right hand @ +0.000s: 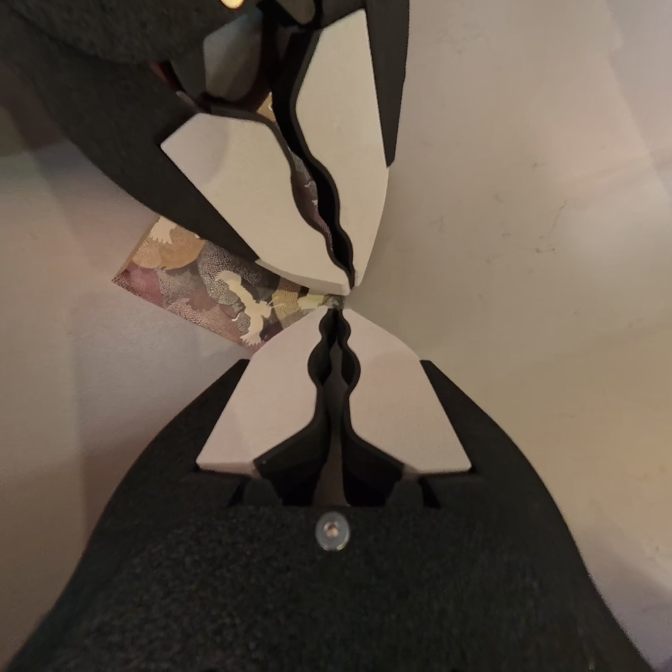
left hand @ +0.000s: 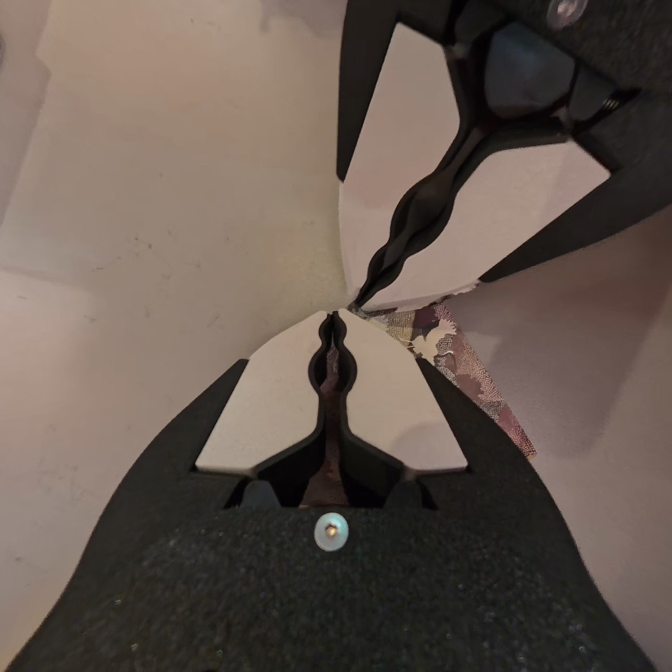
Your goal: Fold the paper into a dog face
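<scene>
Nearest the lens in the left wrist view, the black body of the left gripper (left hand: 332, 314) is seen, with a silver screw (left hand: 331, 531) set in its middle. Its 2 white-faced fingers (left hand: 276, 411) are drawn together at the tips, and a strip of patterned paper (left hand: 469, 367) is visible running up the narrow slot between them, so the sheet appears to be pinched there. The right gripper (left hand: 358, 302) is seen entering from the upper right, its fingers pressed together and its tips brought almost to touching those of the left gripper.

From the right wrist view, the right gripper (right hand: 336, 311) is shown with its 2 fingers (right hand: 400, 407) closed; whether paper is caught between them cannot be told. The left gripper (right hand: 351, 283) is seen coming down from the upper left, with patterned paper showing in its slot.

The paper (right hand: 203, 280), printed with pale birds on purple, grey and gold patches, is found spread to one side of the meeting tips, just above a pale, lightly scuffed table (right hand: 527, 218). 1 corner of it is reached by both pairs of tips.
</scene>
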Tool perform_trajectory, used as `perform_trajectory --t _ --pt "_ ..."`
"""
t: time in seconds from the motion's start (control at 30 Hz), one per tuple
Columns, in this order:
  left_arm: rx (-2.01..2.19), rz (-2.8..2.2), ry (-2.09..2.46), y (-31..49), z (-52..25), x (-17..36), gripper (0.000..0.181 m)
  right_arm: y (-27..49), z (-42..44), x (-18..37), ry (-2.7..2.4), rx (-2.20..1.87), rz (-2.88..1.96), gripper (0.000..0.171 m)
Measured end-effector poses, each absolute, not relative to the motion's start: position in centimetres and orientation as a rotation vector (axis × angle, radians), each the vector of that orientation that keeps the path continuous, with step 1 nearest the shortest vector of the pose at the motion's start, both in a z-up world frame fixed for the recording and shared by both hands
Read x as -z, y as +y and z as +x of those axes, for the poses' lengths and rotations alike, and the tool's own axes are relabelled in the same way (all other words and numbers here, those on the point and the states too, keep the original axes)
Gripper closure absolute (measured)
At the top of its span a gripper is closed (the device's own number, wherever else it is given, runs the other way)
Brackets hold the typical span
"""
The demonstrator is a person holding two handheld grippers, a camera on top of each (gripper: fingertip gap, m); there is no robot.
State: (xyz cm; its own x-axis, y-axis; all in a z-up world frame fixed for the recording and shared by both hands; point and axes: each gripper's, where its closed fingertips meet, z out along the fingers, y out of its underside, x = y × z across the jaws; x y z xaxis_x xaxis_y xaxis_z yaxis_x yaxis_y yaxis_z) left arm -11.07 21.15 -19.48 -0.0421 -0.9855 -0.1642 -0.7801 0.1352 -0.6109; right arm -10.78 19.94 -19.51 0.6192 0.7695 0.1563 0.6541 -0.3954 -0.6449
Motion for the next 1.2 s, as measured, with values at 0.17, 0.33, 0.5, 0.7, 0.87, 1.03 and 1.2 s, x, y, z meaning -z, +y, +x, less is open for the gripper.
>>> perform_trajectory --t 0.17,0.33,0.5,0.7,0.87,1.03,1.2 --pt "0.513 -1.689 1.868 21.1 -11.1 19.5 0.181 19.4 -10.3 19.5 -1.078 -0.228 -2.173 0.171" --pt "0.532 -1.685 1.873 20.9 -11.1 19.5 0.181 18.9 -9.9 19.6 -1.042 -0.208 -2.195 0.171" --pt "0.504 -1.669 1.885 20.8 -11.1 19.5 0.181 18.6 -9.6 19.6 -1.021 -0.196 -2.224 0.171" --pt "0.515 -1.667 1.882 20.7 -11.2 19.5 0.181 18.2 -9.3 19.6 -1.015 -0.172 -2.238 0.171" --pt "0.507 -1.666 1.881 20.6 -11.2 19.5 0.181 17.6 -8.7 19.6 -1.002 -0.161 -2.250 0.171" --pt "0.502 -1.671 1.874 20.7 -11.2 19.5 0.181 16.7 -7.7 19.6 -0.999 -0.136 -2.274 0.171" --pt "0.469 -1.672 1.875 20.8 -11.3 19.5 0.181 16.4 -7.1 19.6 -0.993 -0.137 -2.265 0.171"
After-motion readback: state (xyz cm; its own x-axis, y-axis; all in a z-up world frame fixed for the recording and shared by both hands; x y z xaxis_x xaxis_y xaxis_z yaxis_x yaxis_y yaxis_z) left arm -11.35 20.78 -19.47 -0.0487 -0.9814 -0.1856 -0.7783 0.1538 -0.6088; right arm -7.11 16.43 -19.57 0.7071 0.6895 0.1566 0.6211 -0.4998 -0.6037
